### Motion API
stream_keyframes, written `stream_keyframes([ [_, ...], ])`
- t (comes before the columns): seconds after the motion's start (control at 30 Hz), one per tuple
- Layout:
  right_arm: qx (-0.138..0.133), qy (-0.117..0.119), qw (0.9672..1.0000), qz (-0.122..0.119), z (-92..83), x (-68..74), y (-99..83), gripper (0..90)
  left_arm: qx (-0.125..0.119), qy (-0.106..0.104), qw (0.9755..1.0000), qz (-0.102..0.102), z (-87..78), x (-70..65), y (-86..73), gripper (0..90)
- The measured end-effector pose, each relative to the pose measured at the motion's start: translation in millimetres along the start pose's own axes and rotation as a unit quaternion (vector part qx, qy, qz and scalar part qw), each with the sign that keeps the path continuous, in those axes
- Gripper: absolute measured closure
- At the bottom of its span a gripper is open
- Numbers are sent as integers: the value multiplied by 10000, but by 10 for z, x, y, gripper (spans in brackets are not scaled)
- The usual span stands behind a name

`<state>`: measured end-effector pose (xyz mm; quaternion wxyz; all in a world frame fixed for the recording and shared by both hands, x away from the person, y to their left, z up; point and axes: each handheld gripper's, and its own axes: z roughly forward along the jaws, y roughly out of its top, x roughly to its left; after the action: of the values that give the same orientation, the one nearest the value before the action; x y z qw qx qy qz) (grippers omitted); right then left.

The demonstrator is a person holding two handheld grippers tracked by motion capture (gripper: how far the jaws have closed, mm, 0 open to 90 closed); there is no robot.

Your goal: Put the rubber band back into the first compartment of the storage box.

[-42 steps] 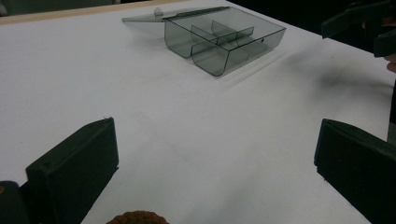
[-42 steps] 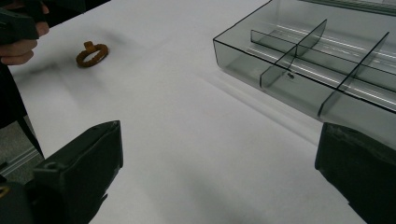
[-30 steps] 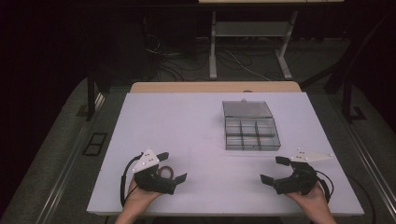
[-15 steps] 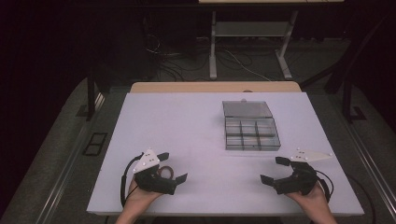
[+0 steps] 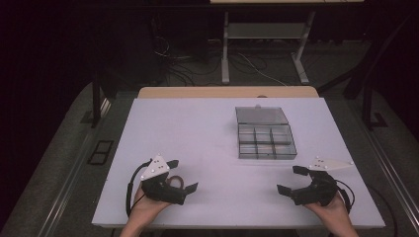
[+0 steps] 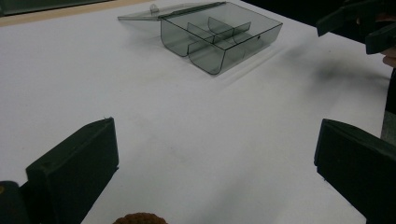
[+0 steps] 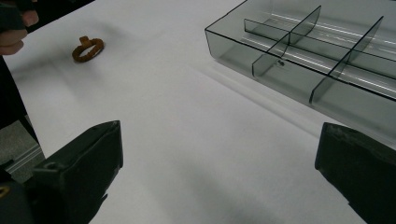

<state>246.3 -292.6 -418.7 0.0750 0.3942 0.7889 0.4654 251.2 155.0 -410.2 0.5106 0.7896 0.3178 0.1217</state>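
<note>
A small brown ring [image 5: 174, 181] lies on the white table [image 5: 207, 133] between the jaws of my left gripper [image 5: 183, 175], which is open near the front left edge. In the left gripper view the ring [image 6: 140, 218] peeks in at the bottom, behind the open left gripper [image 6: 217, 135]. My right gripper [image 5: 289, 179] is open near the front right and holds nothing. In the right gripper view the ring [image 7: 87, 48] lies far off beyond the open right gripper [image 7: 219, 135]. A clear grey compartment box [image 5: 267, 140] sits right of centre with its lid laid back.
The box [image 6: 219, 37] has several empty compartments, and its near wall [image 7: 261, 51] lies close ahead of my right gripper. Bare white tabletop stretches between the two grippers. A desk frame [image 5: 262, 44] and cables stand on the dark floor beyond the far edge.
</note>
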Motion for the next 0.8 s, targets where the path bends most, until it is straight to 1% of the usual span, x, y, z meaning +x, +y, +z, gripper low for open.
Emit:
stream_keyframes([
  [0.23, -25, -21, 10000, 33, 0, 2, -2, 11, 116, -46, 9999, 28, -21, 23, 60, 0],
  [0.43, -25, -42, 10000, 34, 1, 3, -5, 11, 207, -27, 9998, 72, -40, 62, 104, 0],
  [0.67, -4, -52, 10000, 46, 7, 1, -9, 12, 414, 16, 9991, 105, -57, 129, 151, 0],
  [0.8, 0, -72, 10000, 29, 9, 7, -12, 11, 572, 42, 9982, 168, -70, 175, 183, 0],
])
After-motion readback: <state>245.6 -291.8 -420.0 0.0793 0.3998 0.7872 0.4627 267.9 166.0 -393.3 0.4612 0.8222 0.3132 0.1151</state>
